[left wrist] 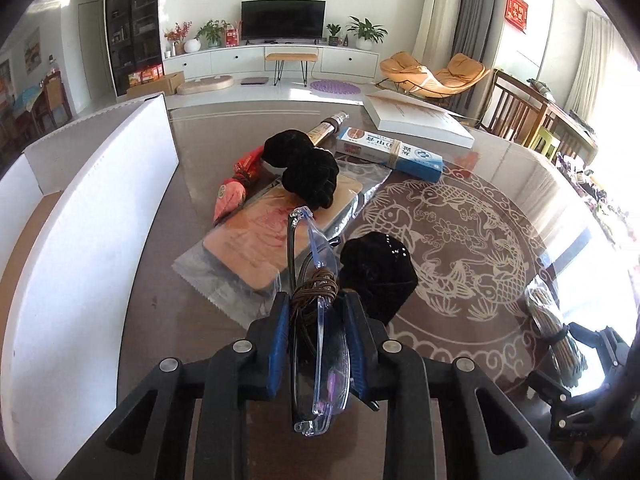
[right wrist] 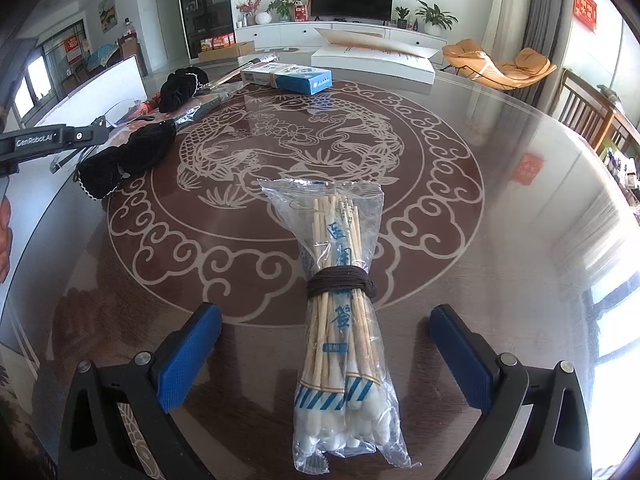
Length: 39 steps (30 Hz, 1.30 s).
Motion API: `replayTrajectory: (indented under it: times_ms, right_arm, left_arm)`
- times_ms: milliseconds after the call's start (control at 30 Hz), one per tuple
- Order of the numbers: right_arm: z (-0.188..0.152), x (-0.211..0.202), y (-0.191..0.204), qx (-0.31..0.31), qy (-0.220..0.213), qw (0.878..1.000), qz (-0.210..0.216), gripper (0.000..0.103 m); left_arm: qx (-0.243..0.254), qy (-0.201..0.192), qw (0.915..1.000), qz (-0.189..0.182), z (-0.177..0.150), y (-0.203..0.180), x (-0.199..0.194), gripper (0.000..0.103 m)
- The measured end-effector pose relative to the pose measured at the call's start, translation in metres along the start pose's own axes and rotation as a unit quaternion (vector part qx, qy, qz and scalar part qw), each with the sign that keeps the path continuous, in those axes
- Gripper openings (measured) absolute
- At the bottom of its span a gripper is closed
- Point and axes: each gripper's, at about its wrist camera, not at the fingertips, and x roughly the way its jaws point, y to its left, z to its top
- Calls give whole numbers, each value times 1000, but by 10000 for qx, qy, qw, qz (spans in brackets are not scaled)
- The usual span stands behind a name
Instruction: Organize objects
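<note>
The left gripper is clamped on a pair of clear-framed glasses, folded and wound with brown cord, the blue pads pressing them from both sides. The glasses stand on edge between the pads, one temple arm reaching forward over the table. Just beside the gripper's right finger lies a black scrunchie on the glass top. Beyond it a flat packet in clear wrap carries a second black scrunchie, with a red wrapped item to its left and a slim tube behind. A blue and white box bound with a rubber band sits further back, and a white book behind that. An open white cardboard box stands along the table's left side.

The right gripper has its jaws wide apart, lying either side of a bag of cotton swabs without touching it. The bag rests on the table, tied round its middle with dark cord, cotton tips toward the gripper, sticks pointing at the fish pattern on the tabletop.
</note>
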Motion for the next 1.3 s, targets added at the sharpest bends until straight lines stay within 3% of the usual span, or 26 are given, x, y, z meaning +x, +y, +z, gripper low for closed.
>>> replayTrajectory:
  times_ms: [167,333,367,433,500,633,733,800,1067,1300]
  right_arm:
    - [0,0,0,1,1,10000,0,103]
    - [0,0,0,1,1,10000,0,103]
    - [0,0,0,1,0,10000,0,103]
    - [0,0,0,1,2,10000,0,103]
    - [0,0,0,1,0,10000,0,103]
    - [0,0,0,1,1,10000,0,103]
    - [0,0,0,2,2,10000,-1,103]
    - [0,0,0,2,2,10000,-1,103]
    - [0,0,0,2,2,10000,-1,103]
    - [0,0,0,3,3,10000,-1,103]
  left_arm:
    - [53,-4,9994,-332,-62,-24,-38,26]
    - [157,352,9988,-309,-95,-32,-23,32]
    - [164,210,9990,-346,-96,-32,-25,36]
    - [166,266,9994,-177,-93,-33,-21,80]
    - [205,314,9992,-165,-91,-32,-14,89]
    - [597,425,9973,67,-94,-45,-8,93]
    - [676,422,9968,7,-95,-48,-6,102]
    - [673,434,9968,18,-95,-50,-5,103]
    - [7,418,9979,494,-89,-29,-1,103]
    - [-140,394,9972,623,-90,-25,-1,103]
